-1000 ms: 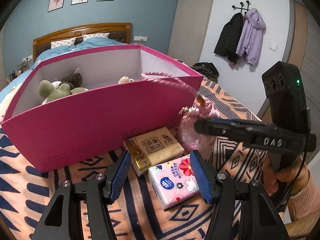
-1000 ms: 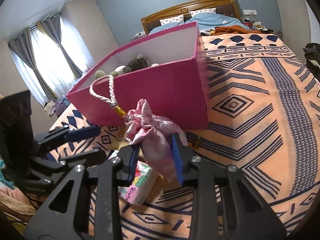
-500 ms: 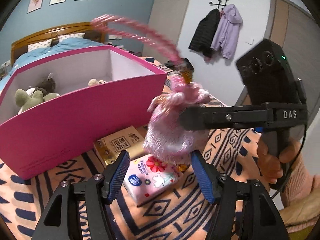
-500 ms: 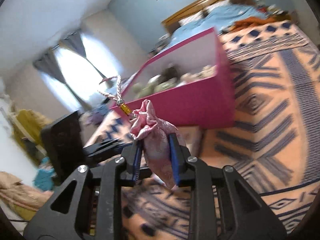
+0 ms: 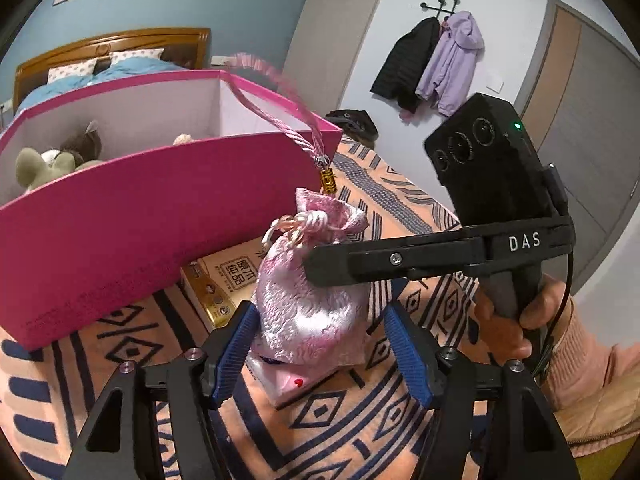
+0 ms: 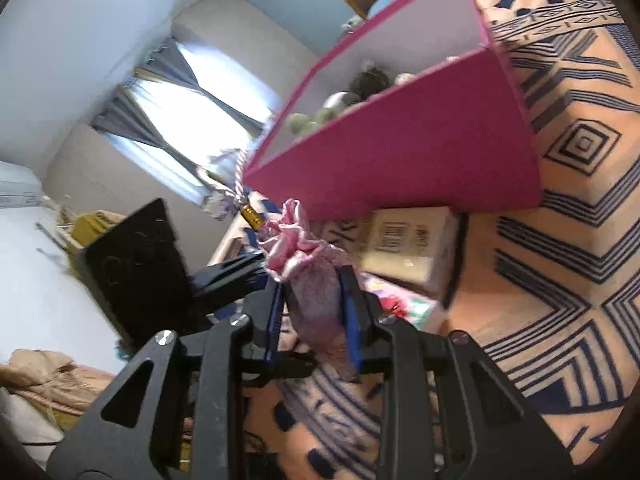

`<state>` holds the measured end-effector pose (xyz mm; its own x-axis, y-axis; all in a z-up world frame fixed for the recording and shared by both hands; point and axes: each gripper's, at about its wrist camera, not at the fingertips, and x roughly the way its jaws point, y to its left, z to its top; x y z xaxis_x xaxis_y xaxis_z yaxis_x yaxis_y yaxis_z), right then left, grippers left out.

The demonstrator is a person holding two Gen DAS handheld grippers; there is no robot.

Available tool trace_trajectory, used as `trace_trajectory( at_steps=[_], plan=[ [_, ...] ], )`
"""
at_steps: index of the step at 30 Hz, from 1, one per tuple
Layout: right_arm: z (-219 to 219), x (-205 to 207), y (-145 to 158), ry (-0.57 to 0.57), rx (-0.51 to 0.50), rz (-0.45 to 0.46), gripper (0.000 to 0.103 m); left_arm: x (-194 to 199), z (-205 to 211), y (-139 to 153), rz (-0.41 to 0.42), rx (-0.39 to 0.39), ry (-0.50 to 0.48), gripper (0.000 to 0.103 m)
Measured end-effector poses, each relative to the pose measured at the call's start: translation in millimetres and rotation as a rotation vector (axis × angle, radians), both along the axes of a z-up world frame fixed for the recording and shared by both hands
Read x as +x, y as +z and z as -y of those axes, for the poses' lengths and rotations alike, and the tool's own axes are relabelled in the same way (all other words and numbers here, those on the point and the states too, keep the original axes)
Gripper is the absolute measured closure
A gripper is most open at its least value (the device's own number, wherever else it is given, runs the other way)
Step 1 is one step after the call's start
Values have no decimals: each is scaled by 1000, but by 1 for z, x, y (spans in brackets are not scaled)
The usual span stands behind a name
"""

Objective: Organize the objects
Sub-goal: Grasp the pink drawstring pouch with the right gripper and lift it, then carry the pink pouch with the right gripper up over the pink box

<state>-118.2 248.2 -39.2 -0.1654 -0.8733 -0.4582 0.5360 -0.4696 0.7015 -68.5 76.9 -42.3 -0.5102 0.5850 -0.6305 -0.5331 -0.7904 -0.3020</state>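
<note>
In the centre of the right wrist view, the right gripper (image 6: 311, 316) pinches a shiny pink satin drawstring pouch (image 6: 316, 280) with a twisted cord and a gold bead, lifted above the patterned orange and navy bedspread (image 6: 560, 260). The left gripper (image 5: 320, 354) is spread, its ribbed blue pads (image 5: 234, 354) either side of the pouch's lower part without pressing it. Behind stands a rectangular magenta cardboard box (image 5: 120, 236) with plush toys inside; the black tool at right reads "DAS".

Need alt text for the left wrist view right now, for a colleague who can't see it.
The right hand-held gripper holds a pink satin drawstring pouch in the air between the open left hand-held gripper's blue fingers. Behind stands an open pink box holding plush toys, on a patterned bedspread.
</note>
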Motion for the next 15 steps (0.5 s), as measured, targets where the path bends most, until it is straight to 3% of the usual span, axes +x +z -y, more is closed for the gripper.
trace_trajectory(
  at_steps=[2, 6, 15],
  plan=[
    [-2, 1, 0, -31, 18, -15, 71, -2, 0, -3, 15, -11, 10, 46],
    [-2, 9, 5, -112, 123, -87, 44, -2, 0, -4, 24, -1, 15, 46],
    [0, 39, 6, -163, 186, -177, 46, -4, -5, -5, 23, -31, 15, 46]
  ],
)
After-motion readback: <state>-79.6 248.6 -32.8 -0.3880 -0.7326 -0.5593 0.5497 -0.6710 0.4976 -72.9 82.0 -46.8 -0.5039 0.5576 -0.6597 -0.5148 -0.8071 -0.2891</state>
